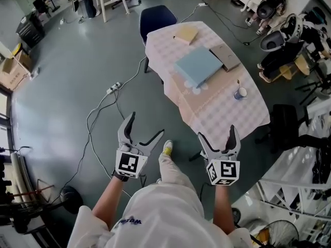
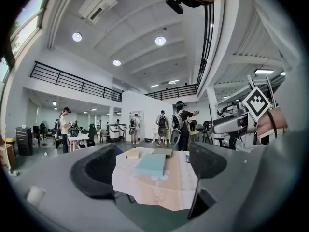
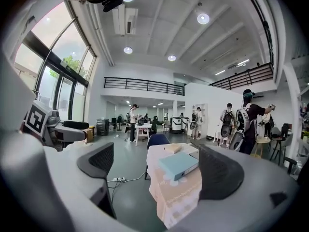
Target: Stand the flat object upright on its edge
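A light blue binder (image 1: 199,66) lies flat on a table (image 1: 222,112) with a pale checked cloth, well ahead of me. The left gripper view shows the binder (image 2: 151,164) between the jaws but far off. In the right gripper view the binder (image 3: 179,164) also lies at a distance. My left gripper (image 1: 146,124) hangs over the grey floor, short of the table, jaws spread wide with nothing between them. My right gripper (image 1: 217,132) hovers near the table's front corner, likewise open and empty. Neither touches anything.
On the table also lie a grey flat case (image 1: 226,57), a tan block (image 1: 185,33) and a mug (image 1: 240,93). A blue chair (image 1: 156,17) stands behind it. Cables and a power strip (image 1: 114,88) cross the floor at left. Several people stand in the background.
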A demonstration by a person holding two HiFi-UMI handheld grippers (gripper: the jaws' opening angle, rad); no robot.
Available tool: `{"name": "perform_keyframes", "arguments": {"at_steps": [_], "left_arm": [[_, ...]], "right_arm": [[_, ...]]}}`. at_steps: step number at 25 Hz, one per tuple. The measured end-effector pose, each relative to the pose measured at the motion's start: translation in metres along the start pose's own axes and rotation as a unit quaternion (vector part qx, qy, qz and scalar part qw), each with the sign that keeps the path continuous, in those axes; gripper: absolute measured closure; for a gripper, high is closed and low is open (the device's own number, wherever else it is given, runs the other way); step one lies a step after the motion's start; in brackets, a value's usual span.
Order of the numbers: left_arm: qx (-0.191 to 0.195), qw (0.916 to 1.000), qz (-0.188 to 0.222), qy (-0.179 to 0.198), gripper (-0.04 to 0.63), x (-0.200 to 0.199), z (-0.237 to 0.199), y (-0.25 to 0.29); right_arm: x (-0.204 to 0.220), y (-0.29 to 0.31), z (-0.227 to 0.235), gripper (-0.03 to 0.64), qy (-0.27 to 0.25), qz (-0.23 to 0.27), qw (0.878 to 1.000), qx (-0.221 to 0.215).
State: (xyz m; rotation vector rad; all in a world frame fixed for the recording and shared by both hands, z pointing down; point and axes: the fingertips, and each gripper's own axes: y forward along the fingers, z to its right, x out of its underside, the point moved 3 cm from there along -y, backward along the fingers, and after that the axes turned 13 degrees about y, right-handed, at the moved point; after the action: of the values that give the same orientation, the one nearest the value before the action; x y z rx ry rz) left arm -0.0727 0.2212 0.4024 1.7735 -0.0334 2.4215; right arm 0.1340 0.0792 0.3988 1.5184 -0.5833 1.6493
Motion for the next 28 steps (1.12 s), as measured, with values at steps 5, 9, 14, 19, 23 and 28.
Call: {"name": "perform_keyframes", "arguments": {"at_steps": [5, 9, 14, 19, 23, 28], "left_arm": [[0.012, 0.9999, 0.004, 0.001, 0.121, -0.003, -0.019, 0.071], [0.026, 0.9997, 0.001, 0.004, 0.121, -0.001, -0.034, 0.123], [0.038, 0.9993, 0.001, 0.008, 0.121, 0.003, -0.052, 0.181], [0.056, 0.9984, -0.007, 0.006, 0.121, 0.012, -0.053, 0.222], [0.077, 0.9969, -0.017, 0.011, 0.121, 0.021, -0.050, 0.246], [0.093, 0.9953, -0.024, 0.012, 0.121, 0.031, -0.052, 0.270]], "right_arm": [[-0.010, 0.058, 0.033, 0.071, 0.015, -0.008, 1.000, 0.010], [-0.016, 0.100, 0.053, 0.075, 0.014, -0.015, 1.000, 0.014], [-0.020, 0.152, 0.077, 0.112, 0.009, -0.021, 1.000, 0.015], [-0.014, 0.183, 0.095, 0.132, 0.017, -0.030, 0.999, 0.017], [-0.007, 0.195, 0.106, 0.151, 0.026, -0.037, 0.999, 0.022], [0.005, 0.210, 0.116, 0.169, 0.034, -0.051, 0.998, 0.033]]}}
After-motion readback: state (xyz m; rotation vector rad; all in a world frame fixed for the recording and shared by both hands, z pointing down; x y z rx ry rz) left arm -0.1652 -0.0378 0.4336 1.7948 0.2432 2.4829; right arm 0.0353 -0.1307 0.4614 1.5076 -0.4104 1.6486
